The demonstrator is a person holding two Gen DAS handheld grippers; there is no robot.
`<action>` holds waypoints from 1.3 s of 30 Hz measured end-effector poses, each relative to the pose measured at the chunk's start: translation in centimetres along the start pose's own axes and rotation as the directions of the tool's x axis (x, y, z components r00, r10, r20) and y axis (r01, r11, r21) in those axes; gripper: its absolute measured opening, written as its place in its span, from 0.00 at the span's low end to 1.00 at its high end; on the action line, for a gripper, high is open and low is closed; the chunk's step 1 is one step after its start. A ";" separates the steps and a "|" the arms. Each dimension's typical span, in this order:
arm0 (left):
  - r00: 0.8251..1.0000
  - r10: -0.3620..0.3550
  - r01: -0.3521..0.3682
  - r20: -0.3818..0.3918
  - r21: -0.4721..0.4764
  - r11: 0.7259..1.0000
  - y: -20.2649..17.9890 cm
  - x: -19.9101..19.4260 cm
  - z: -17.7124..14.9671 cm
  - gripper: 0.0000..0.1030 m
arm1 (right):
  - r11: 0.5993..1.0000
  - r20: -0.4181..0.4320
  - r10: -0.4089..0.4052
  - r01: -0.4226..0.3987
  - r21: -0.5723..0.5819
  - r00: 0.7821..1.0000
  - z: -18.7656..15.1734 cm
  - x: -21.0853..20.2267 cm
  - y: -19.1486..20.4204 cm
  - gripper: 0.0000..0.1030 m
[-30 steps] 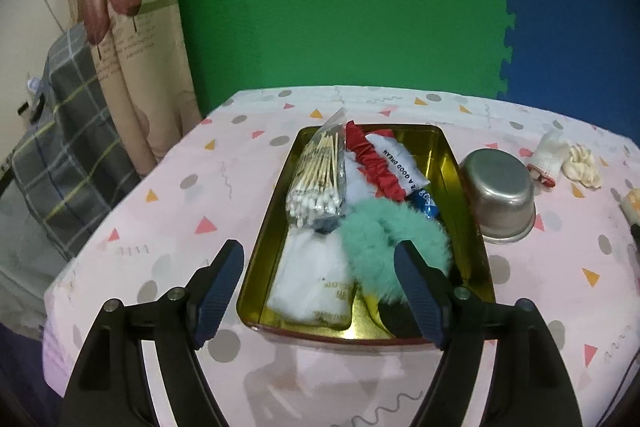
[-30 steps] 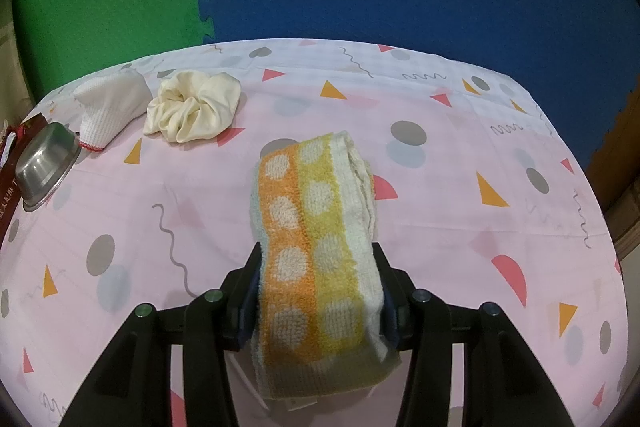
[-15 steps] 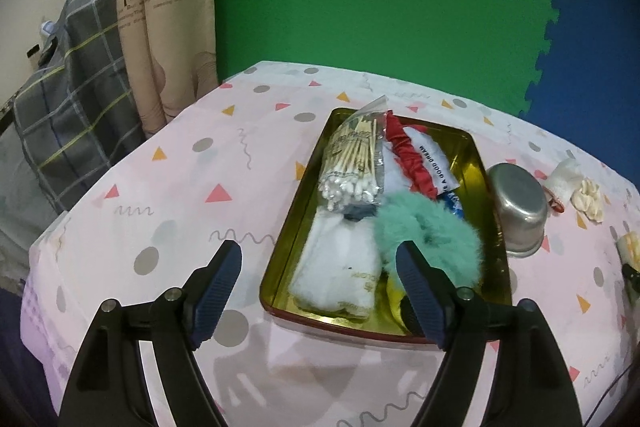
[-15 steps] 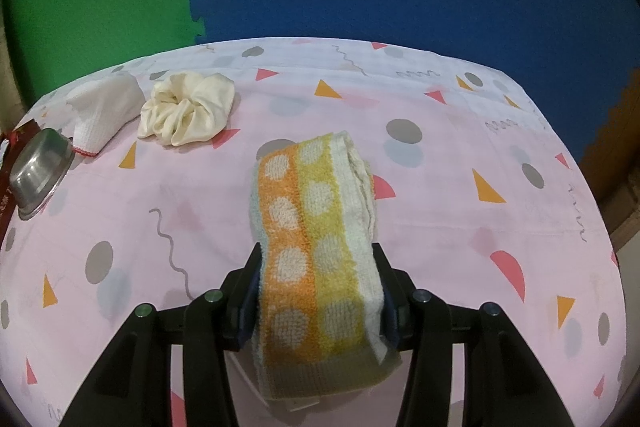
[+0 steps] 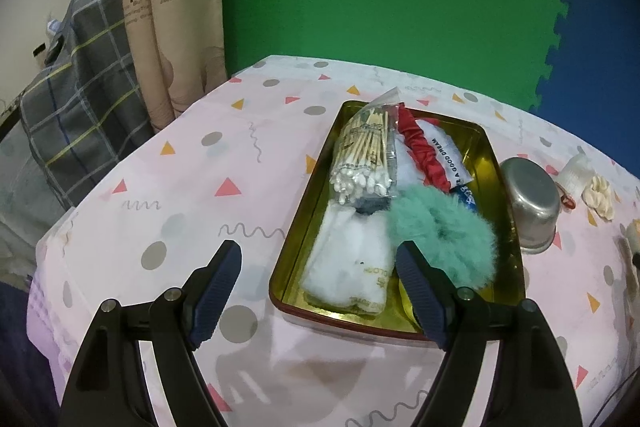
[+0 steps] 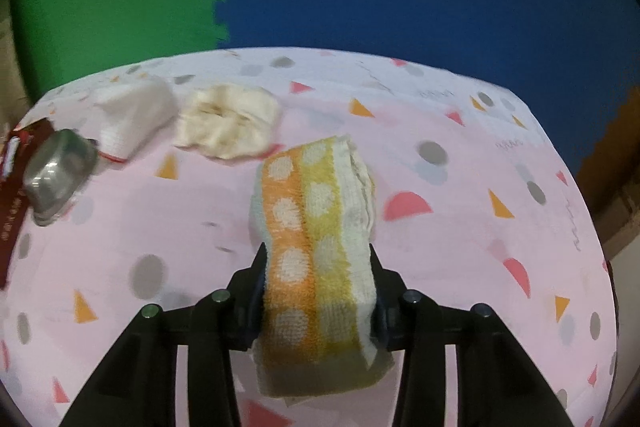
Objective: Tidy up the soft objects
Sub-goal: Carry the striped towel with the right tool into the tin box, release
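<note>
- My right gripper (image 6: 318, 291) had the folded orange-and-yellow terry towel with white dots (image 6: 316, 251) wedged between its jaws, which were closing in on it, with the pads pressing both sides of the fold. The towel stuck out forward past the fingertips, over the pink tablecloth with grey dots and coloured triangles (image 6: 460, 267).
- The right wrist view was kinda smeared, so small details were hard to read.
- Further out on the cloth, up and left of the towel, sat a cream satin scrunchie (image 6: 228, 125), and just beside that a white knitted cloth with a red edge (image 6: 132, 111).
- An upturned small steel bowl (image 6: 58, 171) was at the far left of that view.
- My left gripper (image 5: 318, 273) was spread wide with nothing in it, hanging over the near end of the gold rectangular metal tray (image 5: 502, 195).
- The tray was pretty stuffed: a clear bag of wooden cotton swabs (image 5: 366, 159), a red scrunchie (image 5: 424, 155), a fluffy mint-green scrunchie (image 5: 444, 231) and a white fluffy packet with gold lettering (image 5: 352, 267).
- The right blue pad (image 5: 418, 293) overlapped the mint scrunchie in the picture, but I couldn't tell whether it touched it.
- In the left view the steel bowl stood just beside the tray's right wall, with the white cloth and cream scrunchie beyond it.
</note>
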State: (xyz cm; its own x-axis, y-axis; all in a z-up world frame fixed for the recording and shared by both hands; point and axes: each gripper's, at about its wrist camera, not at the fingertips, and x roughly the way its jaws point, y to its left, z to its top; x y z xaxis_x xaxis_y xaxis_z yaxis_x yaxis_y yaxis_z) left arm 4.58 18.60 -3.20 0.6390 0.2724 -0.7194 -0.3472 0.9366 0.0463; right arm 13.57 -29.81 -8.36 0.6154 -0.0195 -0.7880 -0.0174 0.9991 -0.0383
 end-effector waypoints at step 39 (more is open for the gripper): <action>1.000 0.028 -0.027 0.014 -0.070 0.997 1.4 0.0 0.2 0.75 | 0.837 -0.020 0.450 -0.430 -0.339 0.893 6.3 -5.4 32.7 0.42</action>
State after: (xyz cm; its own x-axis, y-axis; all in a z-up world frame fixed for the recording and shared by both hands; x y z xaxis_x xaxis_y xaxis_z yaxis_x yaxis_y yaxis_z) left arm 4.24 19.96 -2.97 0.6384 0.3015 -0.7082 -0.4114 0.9113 0.0172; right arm 14.65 3.20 -1.53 0.5257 0.4317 -0.7330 -0.5461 0.8319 0.0983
